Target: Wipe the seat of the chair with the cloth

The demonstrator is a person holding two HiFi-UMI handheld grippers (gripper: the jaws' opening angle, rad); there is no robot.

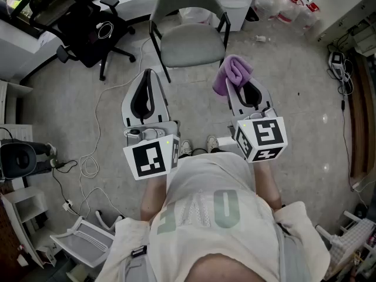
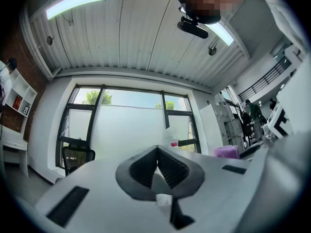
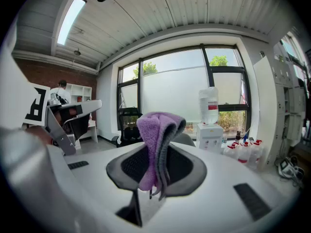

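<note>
Head view looks down; all views share cloth point(image 1: 235, 74).

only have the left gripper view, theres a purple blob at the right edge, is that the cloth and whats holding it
Observer: Yes, it's the purple cloth, clamped folded between the jaws of the right gripper.
Operator: wheres the chair, cant see it
Observer: The grey chair stands on the floor just beyond that gripper, front edge nearest it.
Operator: cloth on the seat yet
Observer: Not yet. In the head view it shows by the front right corner of the seat, which is bare.
</note>
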